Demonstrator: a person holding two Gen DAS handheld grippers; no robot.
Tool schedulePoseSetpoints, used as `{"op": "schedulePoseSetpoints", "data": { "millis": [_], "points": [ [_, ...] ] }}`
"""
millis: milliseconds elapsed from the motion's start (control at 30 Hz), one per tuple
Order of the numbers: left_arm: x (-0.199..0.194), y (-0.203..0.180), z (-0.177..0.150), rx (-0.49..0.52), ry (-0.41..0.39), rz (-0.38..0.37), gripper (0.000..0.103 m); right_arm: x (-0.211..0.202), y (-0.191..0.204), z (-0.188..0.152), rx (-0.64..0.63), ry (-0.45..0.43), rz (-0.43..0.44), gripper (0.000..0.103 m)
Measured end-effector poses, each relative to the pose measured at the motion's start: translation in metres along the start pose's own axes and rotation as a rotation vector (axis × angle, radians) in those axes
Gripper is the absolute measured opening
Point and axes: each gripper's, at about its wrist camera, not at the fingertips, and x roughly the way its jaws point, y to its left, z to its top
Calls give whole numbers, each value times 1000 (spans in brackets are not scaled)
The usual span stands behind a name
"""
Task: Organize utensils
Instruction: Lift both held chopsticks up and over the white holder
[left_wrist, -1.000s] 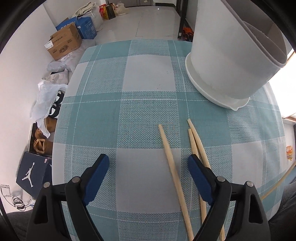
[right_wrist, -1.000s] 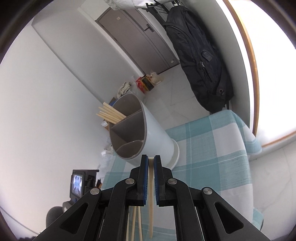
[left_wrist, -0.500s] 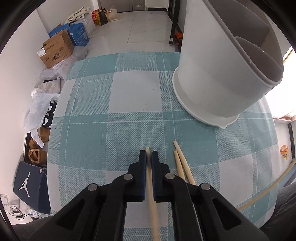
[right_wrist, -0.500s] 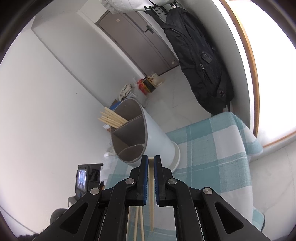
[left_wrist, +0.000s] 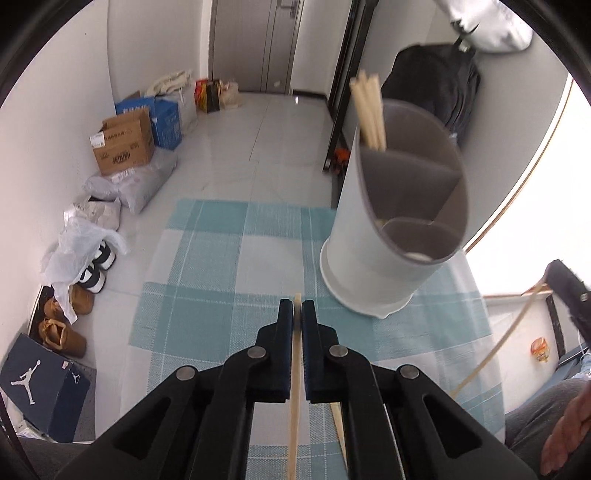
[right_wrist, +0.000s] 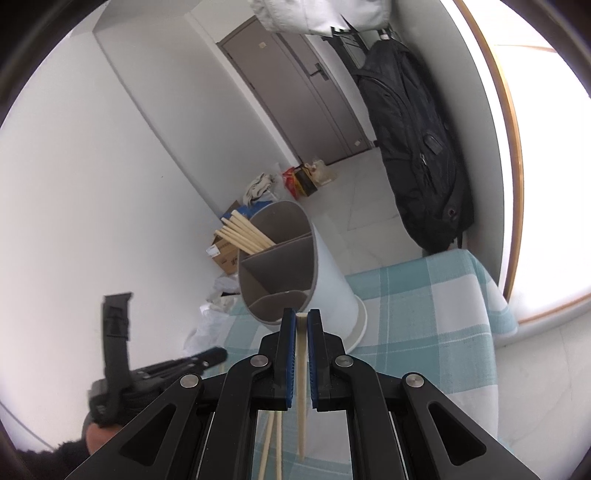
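A white utensil holder (left_wrist: 391, 229) with grey divided compartments stands on the teal checked tablecloth (left_wrist: 221, 266); it also shows in the right wrist view (right_wrist: 325, 280). Several wooden chopsticks (left_wrist: 369, 110) stick out of its far compartment. My left gripper (left_wrist: 297, 306) is shut on a wooden chopstick (left_wrist: 293, 398), lifted above the cloth left of the holder. My right gripper (right_wrist: 301, 316) is shut on a pale chopstick (right_wrist: 301, 387), held just before the holder's rim. Two more chopsticks (right_wrist: 271, 435) lie on the cloth below.
The right gripper with its chopstick (left_wrist: 495, 350) shows at the left view's right edge. Boxes (left_wrist: 123, 146), bags and shoes (left_wrist: 92, 269) sit on the floor left of the table. A black backpack (right_wrist: 417, 155) hangs by the door.
My left gripper closed on a chopstick on the cloth and lifted it, tilting up toward the holder. My right gripper kept its chopstick and shifted slightly nearer the holder.
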Motion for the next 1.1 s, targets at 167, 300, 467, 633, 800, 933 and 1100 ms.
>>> {"op": "schedulePoseSetpoints", "data": {
  "millis": [167, 300, 467, 633, 800, 933, 1100],
  "points": [
    [-15, 2, 2, -19, -65, -35, 1, -6, 16, -5, -47, -23, -5, 5],
    [-15, 6, 5, -9, -71, -58, 1, -7, 27, -7, -79, -34, -8, 5],
    [-26, 6, 7, -4, -89, -84, 1, -11, 42, -8, -128, -60, -18, 5],
    [-42, -7, 15, 31, -122, -111, 1, -13, 54, -6, -146, -67, -19, 5],
    [-49, -13, 24, 49, -139, -128, 1, -17, 64, 3, -168, -82, -17, 5],
    [-52, -17, 32, 56, -143, -144, 1, -18, 71, 12, -181, -87, -17, 5],
    [-62, -21, 49, 56, -142, -167, 1, -22, 78, 34, -198, -104, -17, 5]
  ]
}}
